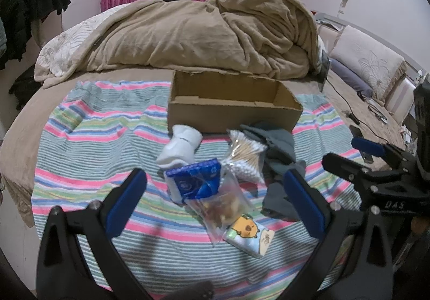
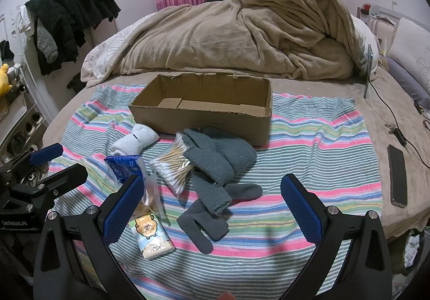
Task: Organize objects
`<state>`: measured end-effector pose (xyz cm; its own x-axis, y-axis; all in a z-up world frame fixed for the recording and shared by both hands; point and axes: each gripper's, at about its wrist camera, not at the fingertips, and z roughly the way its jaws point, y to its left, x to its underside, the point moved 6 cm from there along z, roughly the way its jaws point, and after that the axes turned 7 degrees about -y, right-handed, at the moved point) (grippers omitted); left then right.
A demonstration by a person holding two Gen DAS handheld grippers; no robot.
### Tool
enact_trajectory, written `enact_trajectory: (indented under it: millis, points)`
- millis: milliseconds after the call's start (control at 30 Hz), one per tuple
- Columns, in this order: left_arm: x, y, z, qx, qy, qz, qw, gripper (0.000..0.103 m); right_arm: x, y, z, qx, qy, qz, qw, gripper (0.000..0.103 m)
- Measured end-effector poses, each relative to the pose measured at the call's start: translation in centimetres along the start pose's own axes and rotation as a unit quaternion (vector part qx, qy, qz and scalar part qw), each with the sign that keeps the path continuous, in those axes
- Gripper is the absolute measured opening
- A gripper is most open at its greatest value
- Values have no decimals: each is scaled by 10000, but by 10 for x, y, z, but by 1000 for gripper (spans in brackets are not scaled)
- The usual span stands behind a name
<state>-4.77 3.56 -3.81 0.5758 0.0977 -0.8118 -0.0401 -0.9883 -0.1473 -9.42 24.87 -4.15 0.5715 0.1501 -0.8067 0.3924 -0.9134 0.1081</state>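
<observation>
An empty open cardboard box [image 1: 233, 109] [image 2: 204, 109] stands on a striped cloth [image 1: 88, 154] [image 2: 317, 144]. In front of it lie rolled white socks [image 1: 181, 146] [image 2: 135, 140], a blue packet [image 1: 194, 181] [image 2: 122, 167], a cotton swab bag [image 1: 246, 156] [image 2: 173, 165], grey socks [image 1: 279, 152] [image 2: 220, 163], a clear snack bag [image 1: 223, 210] [image 2: 149, 200] and a cartoon tissue pack [image 1: 250, 235] [image 2: 151, 232]. My left gripper [image 1: 215, 203] is open above the blue packet and snack bag. My right gripper [image 2: 211, 208] is open above the grey socks; it also shows at the right of the left wrist view [image 1: 346, 157].
A heaped tan blanket [image 1: 204, 34] [image 2: 242, 34] lies behind the box. A phone [image 2: 397, 175] and cables [image 2: 397, 133] lie on the bed at the right, near pillows [image 1: 368, 63]. Dark clothes [image 2: 67, 23] hang on a rack at the left.
</observation>
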Motion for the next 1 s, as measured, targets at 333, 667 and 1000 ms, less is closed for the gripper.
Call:
enact_trajectory:
  millis: [333,667,1000]
  points:
    - [12,15,26,-61,248,-101,9996,103,1,-18,14,160,128,60,9998,103]
    - [27,25,61,-96,500,-336,9981,103,12,-40,37,213,317,228,9990,103]
    - [34,29,98,-162,647,-347,9972,102,11,-43,79,6,538,188,9984,102]
